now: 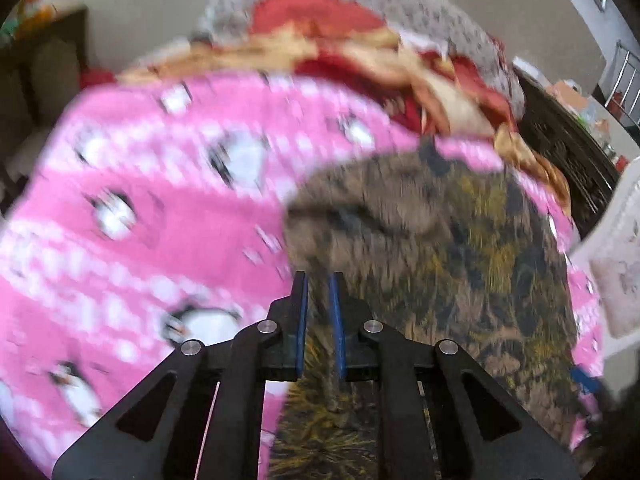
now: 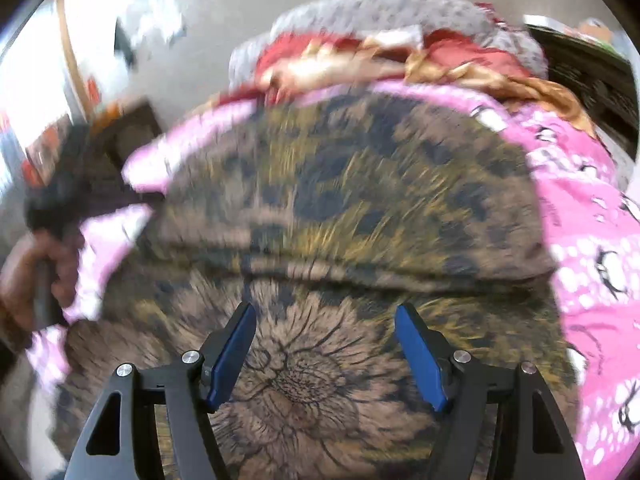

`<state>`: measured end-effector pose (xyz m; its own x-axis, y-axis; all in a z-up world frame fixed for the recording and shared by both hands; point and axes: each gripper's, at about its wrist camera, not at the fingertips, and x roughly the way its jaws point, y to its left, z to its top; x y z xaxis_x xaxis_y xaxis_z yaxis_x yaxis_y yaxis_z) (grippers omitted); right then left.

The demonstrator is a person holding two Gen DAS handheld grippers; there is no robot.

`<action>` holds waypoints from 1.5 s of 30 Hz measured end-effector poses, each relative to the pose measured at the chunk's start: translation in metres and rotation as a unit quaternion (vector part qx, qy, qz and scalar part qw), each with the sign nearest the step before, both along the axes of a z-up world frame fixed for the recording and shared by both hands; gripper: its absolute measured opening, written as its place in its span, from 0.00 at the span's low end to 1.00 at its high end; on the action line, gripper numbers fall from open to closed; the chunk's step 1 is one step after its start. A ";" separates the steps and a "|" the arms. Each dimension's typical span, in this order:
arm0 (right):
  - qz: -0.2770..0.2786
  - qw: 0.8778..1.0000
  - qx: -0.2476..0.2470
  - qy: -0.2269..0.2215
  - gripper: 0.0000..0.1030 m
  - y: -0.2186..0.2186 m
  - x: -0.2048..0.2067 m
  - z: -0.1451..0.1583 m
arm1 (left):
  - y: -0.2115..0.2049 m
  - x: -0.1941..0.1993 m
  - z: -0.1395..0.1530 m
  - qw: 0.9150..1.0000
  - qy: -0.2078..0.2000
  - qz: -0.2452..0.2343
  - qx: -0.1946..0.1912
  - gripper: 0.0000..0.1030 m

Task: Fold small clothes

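Observation:
A brown and olive garment with a dark flower print (image 2: 328, 200) lies spread on a pink penguin-print blanket (image 1: 132, 208). In the left wrist view the garment (image 1: 440, 248) has a folded, raised edge just ahead of my left gripper (image 1: 319, 286). Its jaws stand a narrow gap apart at that edge, and the pads do not visibly press on the cloth. My right gripper (image 2: 326, 322) hovers over the printed flower, jaws wide open with nothing between them. Both views are motion-blurred.
Red and gold cloth (image 1: 360, 52) is heaped at the blanket's far side against a grey speckled cushion (image 2: 380, 12). A white item (image 1: 624, 264) sits at the right edge. A hand (image 2: 24, 280) shows at the left of the right wrist view. Dark furniture (image 2: 588, 76) stands behind.

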<state>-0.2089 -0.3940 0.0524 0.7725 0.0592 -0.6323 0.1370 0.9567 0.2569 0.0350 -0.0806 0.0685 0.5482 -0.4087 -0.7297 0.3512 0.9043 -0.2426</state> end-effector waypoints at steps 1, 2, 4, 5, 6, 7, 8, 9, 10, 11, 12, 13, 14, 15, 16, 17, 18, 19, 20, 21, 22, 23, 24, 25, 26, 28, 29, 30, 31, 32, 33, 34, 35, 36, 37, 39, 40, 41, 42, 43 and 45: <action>-0.021 1.000 -0.006 -0.015 0.67 -0.011 -0.007 0.008 | 0.001 -0.003 0.006 1.000 -0.011 0.002 -0.009 0.14; -0.059 0.998 -0.022 -0.029 0.67 -0.028 -0.014 0.018 | -0.001 -0.006 0.012 1.000 -0.020 -0.002 -0.023 0.23; -0.115 0.992 -0.038 -0.030 0.60 -0.060 -0.015 0.026 | -0.017 -0.012 0.014 0.998 -0.026 -0.022 -0.044 0.40; -0.120 0.992 -0.033 -0.023 0.31 -0.074 -0.011 0.026 | -0.028 -0.015 0.012 0.998 -0.031 -0.034 -0.044 0.40; -0.112 0.993 -0.024 -0.013 0.22 -0.083 -0.003 0.027 | -0.036 -0.017 0.010 0.998 -0.034 -0.042 -0.039 0.40; -0.098 0.995 -0.027 -0.002 0.20 -0.088 0.008 0.026 | -0.049 -0.016 0.003 0.998 -0.031 -0.049 -0.033 0.40; -0.080 0.996 -0.042 0.012 0.19 -0.088 0.019 0.024 | -0.060 -0.013 -0.007 0.998 -0.018 -0.054 -0.022 0.40; -0.075 0.996 -0.053 0.017 0.19 -0.086 0.024 0.021 | -0.067 -0.009 -0.015 0.998 -0.007 -0.054 -0.011 0.40; -0.070 0.995 -0.069 0.026 0.19 -0.086 0.031 0.016 | -0.072 -0.005 -0.027 0.999 0.011 -0.052 -0.001 0.40; -0.070 0.993 -0.084 0.049 0.19 -0.087 0.039 0.005 | -0.075 0.000 -0.042 0.998 0.029 -0.047 0.015 0.40; -0.070 0.992 -0.081 0.070 0.19 -0.092 0.043 -0.007 | -0.074 0.001 -0.051 0.998 0.030 -0.043 0.023 0.37; -0.058 0.991 -0.048 0.113 0.19 -0.100 0.049 -0.030 | -0.071 -0.002 -0.051 0.999 0.012 -0.044 0.016 0.37; -0.046 0.991 -0.029 0.126 0.19 -0.104 0.048 -0.043 | -0.071 -0.004 -0.053 0.999 0.007 -0.044 0.017 0.37; -0.037 0.993 -0.028 0.112 0.19 -0.107 0.043 -0.042 | -0.071 -0.006 -0.054 0.999 0.001 -0.043 0.018 0.37; -0.031 0.992 -0.022 0.121 0.19 -0.110 0.044 -0.042 | -0.072 -0.006 -0.055 0.999 -0.002 -0.044 0.019 0.37; -0.026 0.990 -0.012 0.138 0.19 -0.114 0.046 -0.038 | -0.072 -0.005 -0.057 0.999 -0.004 -0.043 0.018 0.37; -0.023 0.988 -0.014 0.152 0.19 -0.115 0.050 -0.034 | -0.073 -0.005 -0.057 0.999 -0.004 -0.042 0.016 0.37; -0.020 0.987 -0.033 0.155 0.19 -0.115 0.055 -0.024 | -0.073 -0.006 -0.059 0.999 -0.006 -0.041 0.013 0.37; -0.026 0.987 -0.054 0.146 0.19 -0.115 0.059 -0.014 | -0.073 -0.006 -0.060 0.999 -0.006 -0.041 0.010 0.37; -0.036 0.988 -0.071 0.131 0.19 -0.116 0.064 -0.002 | -0.073 -0.004 -0.060 0.999 -0.005 -0.041 0.005 0.37; -0.052 0.990 -0.075 0.112 0.19 -0.121 0.074 0.010 | -0.070 -0.005 -0.061 0.999 -0.004 -0.041 0.002 0.37; -0.063 0.990 -0.068 0.103 0.19 -0.126 0.082 0.014 | -0.070 -0.005 -0.060 0.999 -0.003 -0.041 -0.002 0.37; -0.071 0.991 -0.060 0.101 0.19 -0.131 0.094 0.014 | -0.070 -0.004 -0.060 0.999 -0.002 -0.041 -0.005 0.37; -0.072 0.990 -0.053 0.111 0.20 -0.133 0.106 0.007 | -0.065 -0.007 -0.059 0.999 -0.002 -0.041 -0.006 0.37; -0.073 0.987 -0.050 0.133 0.21 -0.135 0.119 -0.009 | -0.066 -0.008 -0.058 0.999 -0.002 -0.040 -0.004 0.37; -0.067 0.977 -0.052 0.196 0.21 -0.135 0.139 -0.047 | -0.066 -0.008 -0.059 0.999 -0.005 -0.041 0.002 0.37; -0.072 0.980 -0.065 0.173 0.22 -0.133 0.137 -0.049 | -0.068 -0.008 -0.059 0.999 -0.007 -0.040 0.007 0.37; -0.074 0.980 -0.068 0.172 0.22 -0.132 0.138 -0.049 | -0.069 -0.008 -0.059 0.999 -0.009 -0.039 0.012 0.37; -0.081 0.979 -0.070 0.173 0.22 -0.130 0.137 -0.047 | -0.070 -0.008 -0.059 0.999 -0.010 -0.039 0.014 0.37; -0.082 0.978 -0.078 0.178 0.22 -0.128 0.136 -0.045 | -0.070 -0.008 -0.059 0.999 -0.010 -0.038 0.014 0.37; -0.081 0.976 -0.096 0.181 0.22 -0.122 0.135 -0.038 | -0.070 -0.008 -0.059 0.999 -0.010 -0.038 0.013 0.37; -0.080 0.975 -0.114 0.171 0.22 -0.114 0.131 -0.027 | -0.069 -0.008 -0.059 0.999 -0.009 -0.038 0.010 0.37; -0.077 0.977 -0.124 0.154 0.22 -0.106 0.127 -0.017 | -0.068 -0.007 -0.059 0.999 -0.008 -0.037 0.008 0.37; -0.072 0.980 -0.132 0.131 0.22 -0.095 0.122 -0.004 | -0.069 -0.007 -0.059 0.999 -0.008 -0.037 0.008 0.37; -0.065 0.983 -0.135 0.108 0.22 -0.083 0.116 0.007 | -0.069 -0.007 -0.059 0.999 -0.008 -0.037 0.007 0.37; -0.046 0.988 -0.125 0.079 0.22 -0.058 0.114 0.019 | -0.069 -0.007 -0.059 0.999 -0.008 -0.037 0.007 0.37; -0.035 0.990 -0.117 0.075 0.22 -0.044 0.117 0.020 | -0.069 -0.006 -0.059 0.999 -0.007 -0.037 0.007 0.37; -0.025 0.990 -0.118 0.076 0.23 -0.030 0.124 0.016 | -0.069 -0.006 -0.059 0.999 -0.007 -0.037 0.007 0.37; -0.016 0.989 -0.124 0.082 0.24 -0.020 0.130 0.007 | -0.069 -0.006 -0.059 0.999 -0.008 -0.037 0.007 0.37; -0.012 0.987 -0.130 0.095 0.26 -0.016 0.136 -0.004 | -0.069 -0.006 -0.059 0.999 -0.008 -0.037 0.008 0.37; -0.012 0.982 -0.144 0.120 0.30 -0.013 0.142 -0.034 | -0.069 -0.006 -0.059 0.999 -0.007 -0.037 0.008 0.37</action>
